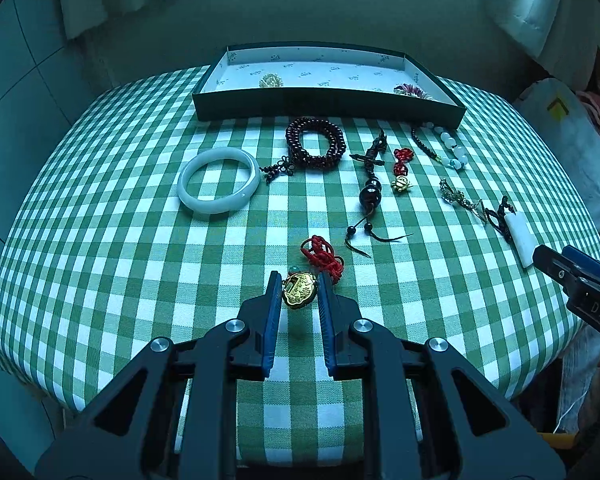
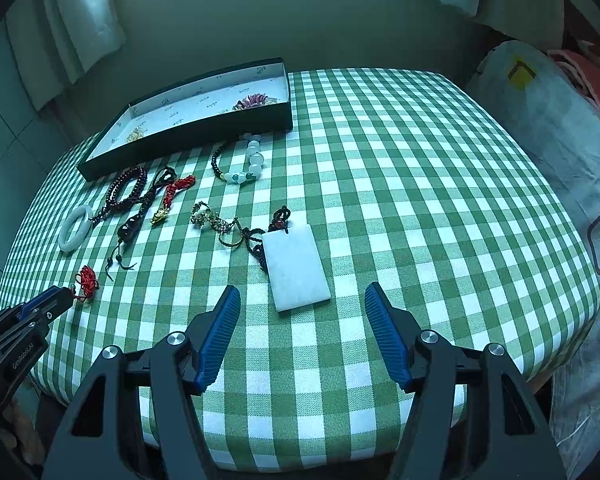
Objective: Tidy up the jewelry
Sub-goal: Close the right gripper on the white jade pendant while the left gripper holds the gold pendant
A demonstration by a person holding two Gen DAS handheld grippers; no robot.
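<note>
Straddling a gold lock pendant (image 1: 299, 290) on its red cord (image 1: 323, 255), the left gripper (image 1: 299, 280) has its blue pads right up against both sides — looks clamped on it, down on the green checked tablecloth (image 1: 140, 240). The right gripper (image 2: 302, 296) sits wide apart, nothing in it, just short of a white rectangular pendant (image 2: 296, 266). Farther back there's a white bangle (image 1: 218, 180), dark bead bracelet (image 1: 315, 142), and the dark tray (image 1: 328, 102) holding a couple of pieces.
</note>
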